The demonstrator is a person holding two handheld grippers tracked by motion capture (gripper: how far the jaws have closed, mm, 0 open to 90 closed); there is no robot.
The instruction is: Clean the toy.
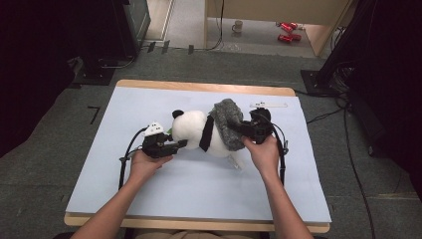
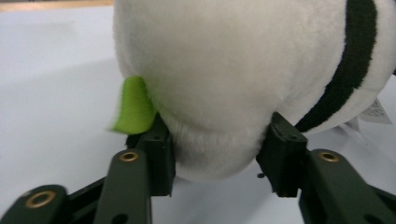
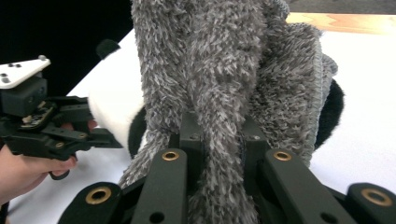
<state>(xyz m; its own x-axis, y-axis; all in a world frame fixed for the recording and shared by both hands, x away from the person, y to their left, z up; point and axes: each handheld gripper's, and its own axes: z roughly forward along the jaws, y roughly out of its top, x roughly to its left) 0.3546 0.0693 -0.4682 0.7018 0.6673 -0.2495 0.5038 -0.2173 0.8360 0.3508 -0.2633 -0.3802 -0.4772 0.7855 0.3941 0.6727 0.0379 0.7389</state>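
Note:
A black-and-white panda plush lies on its side in the middle of the pale blue table top. My left gripper comes in from the left, and its pads press into the plush's white rounded end; beside the left pad sticks out a small green felt piece. A grey fuzzy cloth covers the plush's right end. My right gripper is shut on a fold of that grey cloth, pinched between the jaws. The left gripper also shows far off in the right gripper view.
A white strip lies near the table's back right edge. Cables trail from both grippers over the table. On the floor beyond stand a mug and red cans. Dark equipment stands on both sides.

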